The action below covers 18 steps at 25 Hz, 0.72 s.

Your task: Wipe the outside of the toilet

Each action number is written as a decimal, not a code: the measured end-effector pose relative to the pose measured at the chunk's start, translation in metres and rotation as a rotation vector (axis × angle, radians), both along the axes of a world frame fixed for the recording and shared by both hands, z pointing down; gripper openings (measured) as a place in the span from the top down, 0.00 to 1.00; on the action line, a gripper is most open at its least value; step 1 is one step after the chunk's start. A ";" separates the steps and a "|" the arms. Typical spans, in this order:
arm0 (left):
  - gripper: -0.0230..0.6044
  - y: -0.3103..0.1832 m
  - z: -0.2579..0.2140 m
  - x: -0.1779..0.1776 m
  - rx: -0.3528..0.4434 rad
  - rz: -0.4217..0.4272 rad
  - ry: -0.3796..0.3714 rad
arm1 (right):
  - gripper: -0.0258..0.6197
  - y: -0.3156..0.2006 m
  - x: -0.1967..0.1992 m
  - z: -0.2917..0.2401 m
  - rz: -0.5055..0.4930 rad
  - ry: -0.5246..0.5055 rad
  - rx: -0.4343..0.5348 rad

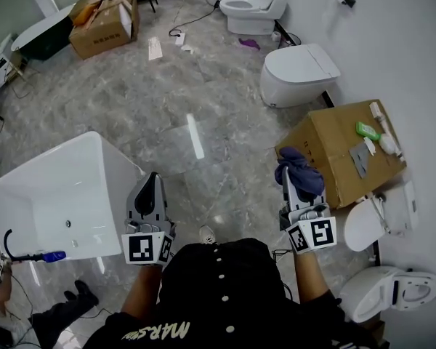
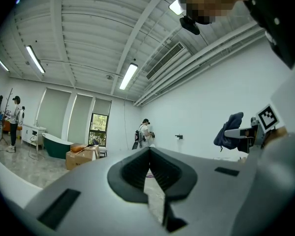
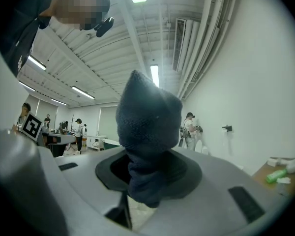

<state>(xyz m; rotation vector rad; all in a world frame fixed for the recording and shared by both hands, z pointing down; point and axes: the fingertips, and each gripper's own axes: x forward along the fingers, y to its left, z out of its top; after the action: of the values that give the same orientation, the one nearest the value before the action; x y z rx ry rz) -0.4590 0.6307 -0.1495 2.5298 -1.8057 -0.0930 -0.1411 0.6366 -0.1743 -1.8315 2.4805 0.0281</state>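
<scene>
Gripping blue cloth [image 1: 301,169] — right claw [image 1: 289,184] | toilet [image 1: 298,75] well ahead | left claw [image 1: 152,184] closed, empty

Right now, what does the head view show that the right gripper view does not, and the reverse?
Head view only: the white rectangular bathtub and the blue-tipped black hose at its rim. Right gripper view only: the ceiling strip lights, a person standing at the white wall. Both: the dark blue cloth gripped in the right gripper tongs, and the green bottle.
</scene>
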 end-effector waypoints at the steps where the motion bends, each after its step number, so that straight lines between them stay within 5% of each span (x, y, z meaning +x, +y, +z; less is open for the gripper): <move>1: 0.95 -0.003 0.001 -0.006 -0.002 0.002 -0.003 | 0.77 -0.002 -0.005 0.000 0.001 0.005 0.000; 18: 0.95 -0.062 0.031 -0.044 -0.066 -0.051 0.013 | 0.77 -0.075 -0.020 0.028 0.019 0.021 -0.047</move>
<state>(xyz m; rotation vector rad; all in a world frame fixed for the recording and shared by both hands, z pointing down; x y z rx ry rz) -0.5029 0.5687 -0.1181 2.4338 -1.8375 -0.0499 -0.1610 0.5614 -0.1466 -1.8828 2.4990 -0.0100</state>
